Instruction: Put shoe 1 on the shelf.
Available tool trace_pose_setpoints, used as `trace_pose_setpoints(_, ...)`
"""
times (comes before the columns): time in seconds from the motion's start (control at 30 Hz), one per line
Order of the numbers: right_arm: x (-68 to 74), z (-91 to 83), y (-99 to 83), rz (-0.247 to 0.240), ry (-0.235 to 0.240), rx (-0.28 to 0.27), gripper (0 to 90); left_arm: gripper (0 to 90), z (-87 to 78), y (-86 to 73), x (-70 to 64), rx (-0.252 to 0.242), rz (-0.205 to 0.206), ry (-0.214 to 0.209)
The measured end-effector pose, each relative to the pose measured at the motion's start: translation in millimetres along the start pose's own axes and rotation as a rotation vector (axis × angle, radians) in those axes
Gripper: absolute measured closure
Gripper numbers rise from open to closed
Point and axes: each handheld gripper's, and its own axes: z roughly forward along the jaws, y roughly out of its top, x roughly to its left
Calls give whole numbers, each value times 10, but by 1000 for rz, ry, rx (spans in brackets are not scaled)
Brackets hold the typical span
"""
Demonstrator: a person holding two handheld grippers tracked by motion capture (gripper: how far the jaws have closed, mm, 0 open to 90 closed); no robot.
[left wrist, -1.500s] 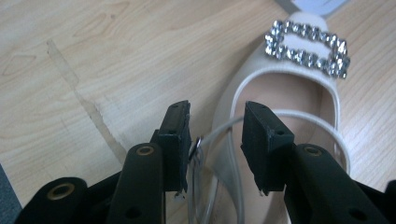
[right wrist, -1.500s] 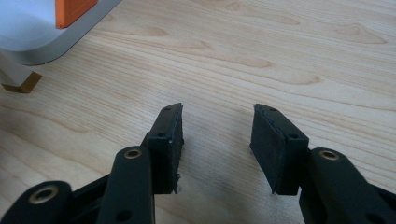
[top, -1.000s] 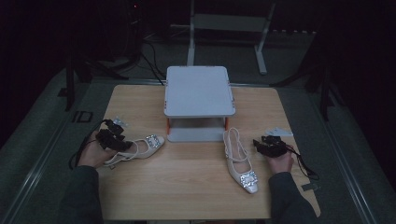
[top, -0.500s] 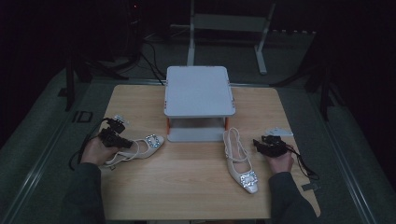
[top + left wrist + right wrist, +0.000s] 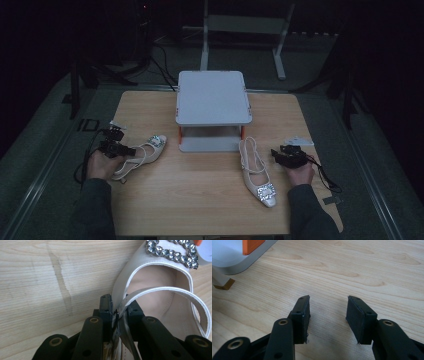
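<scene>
Two grippers: left gripper clamps shoe sidewall edge; right gripper wide, bare table ahead.

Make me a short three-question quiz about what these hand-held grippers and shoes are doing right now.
1. True or false: the left hand-held gripper is shut on the side wall of the left shoe.
2. What lies between the jaws of the right hand-held gripper?
A. a strap
B. a jewelled buckle
C. nothing but bare table
3. Fill in: the right shoe lies in front of the grey ____, heel toward it.

Key
1. True; its jaws pinch the wall where the strap joins.
2. C; the jaws stand apart.
3. Stand, a two-level one.
</scene>
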Motion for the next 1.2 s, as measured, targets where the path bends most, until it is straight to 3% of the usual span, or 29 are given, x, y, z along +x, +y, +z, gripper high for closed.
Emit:
trace_pose_setpoints(0.13, -1, 0, 0, 1, 0, -1, 534, 795, -13, -24, 38, -28, -79, 33)
trace_pose_setpoints(0.17, -1, 0, 1, 1, 0, 0, 535, 791, -12, -26, 42, -28, -75, 32)
trace_pose_setpoints(0.2, -1, 1, 1, 0, 0, 0, 534, 785, -10, -25, 33, -23, -37, 31)
trace_pose_setpoints(0.23, -1, 1, 1, 0, 0, 0, 534, 774, -10, -25, 33, -23, -37, 31)
trace_pose_setpoints(0.27, -1, 1, 1, 1, 0, 0, 534, 765, -10, -7, 5, -3, 8, 48)
trace_pose_setpoints(0.3, -1, 1, 1, 1, 0, 0, 534, 760, -10, -7, 5, -3, 8, 48)
trace_pose_setpoints(0.37, 0, 1, 1, 1, 0, 0, 534, 747, -1, 7, -33, 12, 65, 62)
trace_pose_setpoints(0.5, 0, 1, 1, 1, 1, 1, 534, 734, -1, 20, -15, 23, 83, 51)
trace_pose_setpoints(0.7, -1, 2, 1, 0, 1, 2, 534, 801, -24, 26, 24, 29, 23, 10)
trace_pose_setpoints(0.73, -1, 2, 2, 1, 1, 2, 534, 802, -49, -5, 79, 4, -33, -38)
trace_pose_setpoints(0.77, 0, 3, 2, 1, 1, 1, 534, 802, -49, -5, 79, 4, -33, -38)
trace_pose_setpoints(0.83, 1, 3, 3, -1, 0, 2, 534, 802, -58, -35, 113, -17, -82, -70)
trace_pose_setpoints(0.87, 1, 3, 3, 0, 0, 2, 534, 802, -58, -35, 113, -17, -82, -70)
trace_pose_setpoints(0.9, 2, 3, 3, 0, 0, 2, 534, 802, -64, -41, 116, -27, -114, -86)
trace_pose_setpoints(0.93, 2, 3, 3, 0, 0, 2, 534, 803, -64, -41, 116, -27, -114, -86)
trace_pose_setpoints(1.1, 2, 3, 3, 0, 0, 2, 534, 807, -105, -24, 120, -77, -203, -148)
trace_pose_setpoints(1.2, 1, 3, 3, 1, 1, 2, 534, 806, -150, 7, 106, -106, -221, -184)
